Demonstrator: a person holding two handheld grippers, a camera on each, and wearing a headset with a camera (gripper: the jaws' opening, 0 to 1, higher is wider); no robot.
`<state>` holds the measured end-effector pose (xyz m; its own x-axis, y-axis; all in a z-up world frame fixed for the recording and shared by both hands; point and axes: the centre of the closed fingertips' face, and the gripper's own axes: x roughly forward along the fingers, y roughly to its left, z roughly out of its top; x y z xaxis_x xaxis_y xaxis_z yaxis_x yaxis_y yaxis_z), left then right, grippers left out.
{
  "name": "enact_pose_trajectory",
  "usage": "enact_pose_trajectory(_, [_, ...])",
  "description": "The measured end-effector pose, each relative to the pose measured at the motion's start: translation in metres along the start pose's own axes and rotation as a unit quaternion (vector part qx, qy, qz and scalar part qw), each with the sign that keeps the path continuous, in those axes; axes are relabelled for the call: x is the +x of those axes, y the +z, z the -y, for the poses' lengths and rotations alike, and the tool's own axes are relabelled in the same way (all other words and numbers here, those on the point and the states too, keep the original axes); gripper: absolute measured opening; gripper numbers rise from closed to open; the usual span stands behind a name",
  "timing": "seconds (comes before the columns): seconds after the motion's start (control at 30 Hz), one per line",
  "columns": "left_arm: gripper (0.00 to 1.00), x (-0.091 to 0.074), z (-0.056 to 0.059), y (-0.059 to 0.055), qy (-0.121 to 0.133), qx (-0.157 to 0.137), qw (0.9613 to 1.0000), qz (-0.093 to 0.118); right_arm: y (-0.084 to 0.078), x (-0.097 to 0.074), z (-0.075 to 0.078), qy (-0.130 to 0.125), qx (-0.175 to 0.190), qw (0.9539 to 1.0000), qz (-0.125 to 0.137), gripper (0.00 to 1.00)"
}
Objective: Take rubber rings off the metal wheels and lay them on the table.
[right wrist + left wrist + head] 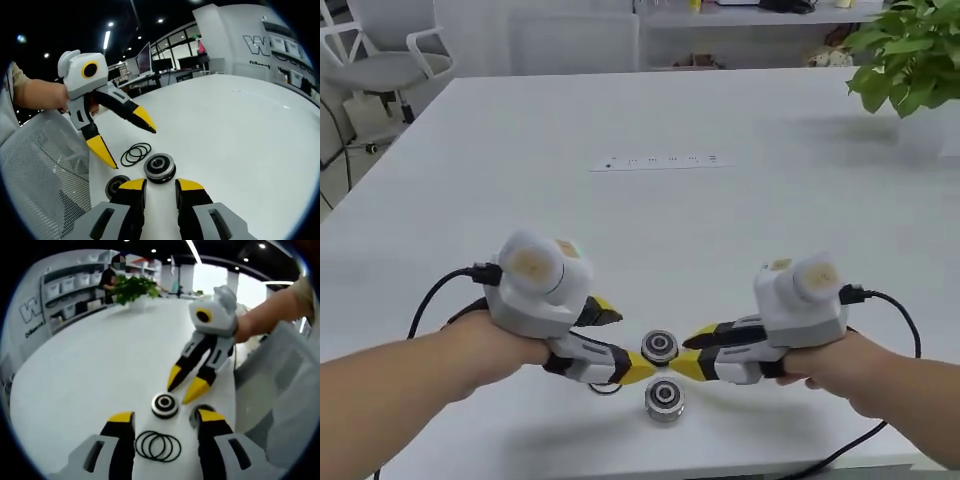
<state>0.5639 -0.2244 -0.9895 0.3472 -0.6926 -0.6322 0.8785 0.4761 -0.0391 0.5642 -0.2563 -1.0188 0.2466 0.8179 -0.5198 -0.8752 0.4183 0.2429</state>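
L to R: left gripper (633, 344) has its jaws spread wide and holds nothing. The far wheel (659, 346) sits just ahead of its opening, not touching. Rubber rings (158, 445), a loose overlapping bunch, lie flat on the worktop (720, 220) between its jaws in the left gripper view. In head view they're mostly hidden under that gripper, w/ only a dark arc peeking out. Near wheel (664, 396) is just beside the far one, close to the worktop's front edge; each gripper view hides part of it behind a jaw. Right gripper (682, 356) has narrow jaws w/ a small gap, gripping nothing, tips just short of the far wheel. Rings still on either wheel: can't tell. Past the wheels the worktop is open to the back edge; plant (905, 55) at far R corner.
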Motion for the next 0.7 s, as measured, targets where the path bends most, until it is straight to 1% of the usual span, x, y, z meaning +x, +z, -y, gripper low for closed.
enact_pose_trajectory(0.23, [0.46, 0.007, 0.001, -0.002, -0.001, 0.0, 1.0, -0.006, 0.0, 0.002, -0.001, 0.0, -0.006, 1.0, -0.002, 0.19])
enact_pose_trajectory(0.3, [0.46, 0.008, 0.001, -0.001, -0.001, 0.001, 1.0, -0.007, -0.001, 0.003, -0.001, -0.001, -0.006, 1.0, -0.002, 0.19])
enact_pose_trajectory(0.5, [0.41, 0.013, 0.002, 0.0, -0.003, 0.003, 1.0, -0.008, -0.001, 0.003, 0.0, -0.003, -0.004, 1.0, -0.003, 0.17])
enact_pose_trajectory(0.6, [0.4, 0.015, 0.004, 0.001, -0.006, -0.001, 1.0, -0.006, -0.001, 0.003, 0.001, -0.005, -0.004, 1.0, -0.002, 0.16])
enact_pose_trajectory(0.7, [0.37, 0.018, 0.004, 0.001, -0.005, 0.006, 0.9999, -0.008, -0.001, 0.004, 0.0, -0.005, -0.005, 1.0, -0.002, 0.14])
